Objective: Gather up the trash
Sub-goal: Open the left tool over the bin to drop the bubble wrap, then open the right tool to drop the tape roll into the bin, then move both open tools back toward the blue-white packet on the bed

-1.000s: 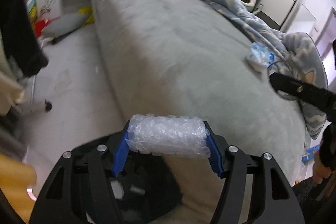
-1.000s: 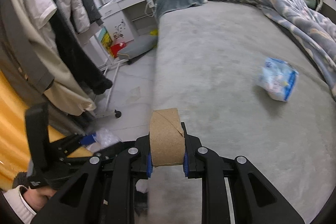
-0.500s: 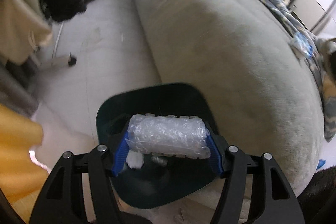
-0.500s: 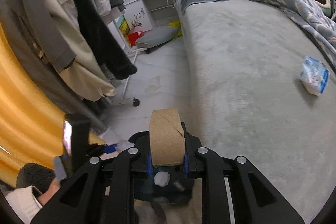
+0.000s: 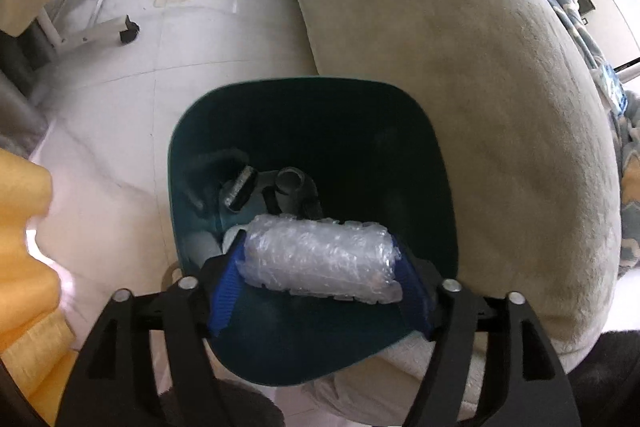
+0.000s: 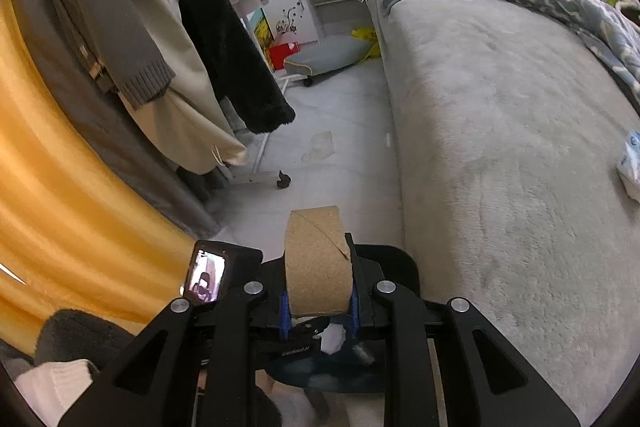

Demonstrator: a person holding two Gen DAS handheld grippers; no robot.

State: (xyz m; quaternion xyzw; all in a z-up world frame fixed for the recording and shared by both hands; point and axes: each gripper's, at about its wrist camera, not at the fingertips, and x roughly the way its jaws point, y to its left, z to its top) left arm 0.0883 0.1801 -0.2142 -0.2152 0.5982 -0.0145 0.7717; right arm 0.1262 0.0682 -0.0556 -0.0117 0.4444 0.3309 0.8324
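A roll of bubble wrap (image 5: pixel 320 259) lies crosswise between the blue pads of my left gripper (image 5: pixel 320 269), right above the mouth of a dark green bin (image 5: pixel 256 95). The jaws are opening, and both pads still touch the roll's ends. Several grey bits of trash (image 5: pixel 240 187) lie at the bin's bottom. My right gripper (image 6: pixel 318 307) is shut on a brown cardboard roll (image 6: pixel 316 263) standing upright between its pads, just over the bin's rim (image 6: pixel 394 257). A blue and white tissue pack (image 6: pixel 630 163) lies on the bed, far to the right.
The grey bed (image 5: pixel 460 107) stands tight against the bin's right side. A clothes rack with coats (image 6: pixel 224 39) and its wheeled foot (image 5: pixel 128 31) are at the left, a yellow curtain (image 6: pixel 60 167) nearer. A grey floor cushion (image 6: pixel 328 53) lies by the desk.
My left gripper sank and tipped down over the bin, which now fills its view. The right gripper swung left from the bed to the bin. Both rolls stay between their pads.
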